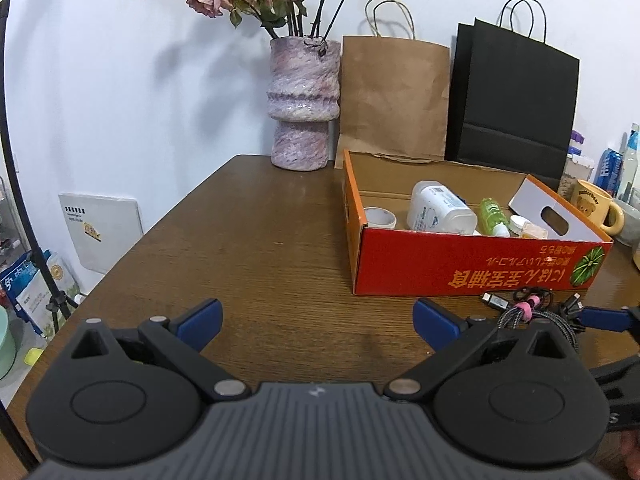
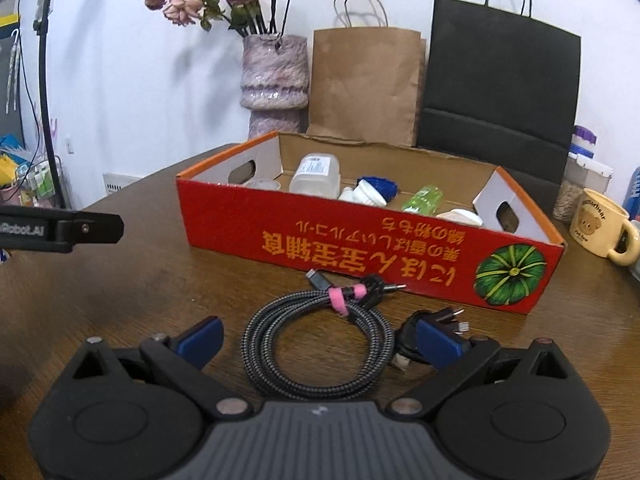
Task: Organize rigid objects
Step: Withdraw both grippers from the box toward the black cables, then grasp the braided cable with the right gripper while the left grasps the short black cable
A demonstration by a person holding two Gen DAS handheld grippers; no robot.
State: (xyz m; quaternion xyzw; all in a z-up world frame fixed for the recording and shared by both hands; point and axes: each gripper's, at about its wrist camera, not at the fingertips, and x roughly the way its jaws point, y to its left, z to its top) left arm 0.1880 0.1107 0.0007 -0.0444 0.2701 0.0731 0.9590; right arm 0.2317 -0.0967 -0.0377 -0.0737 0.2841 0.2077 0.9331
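Note:
A red cardboard box (image 1: 472, 266) (image 2: 360, 248) sits on the wooden table and holds a white bottle (image 1: 440, 208) (image 2: 316, 178), a green bottle (image 1: 493, 213) (image 2: 424, 198), a tape roll (image 1: 379, 217) and small jars. In front of the box lies a coiled braided cable (image 2: 316, 344) (image 1: 528, 312) with a pink tie. My right gripper (image 2: 318, 338) is open, its fingers either side of the coil and just above it. My left gripper (image 1: 316, 320) is open over bare table, left of the cable.
A purple vase (image 1: 304, 104) with dried roses, a brown paper bag (image 1: 394, 96) and a black bag (image 1: 516, 100) stand behind the box. A yellow bear mug (image 2: 604, 226) and containers crowd the right edge. A black stand pole (image 1: 24, 200) rises at left.

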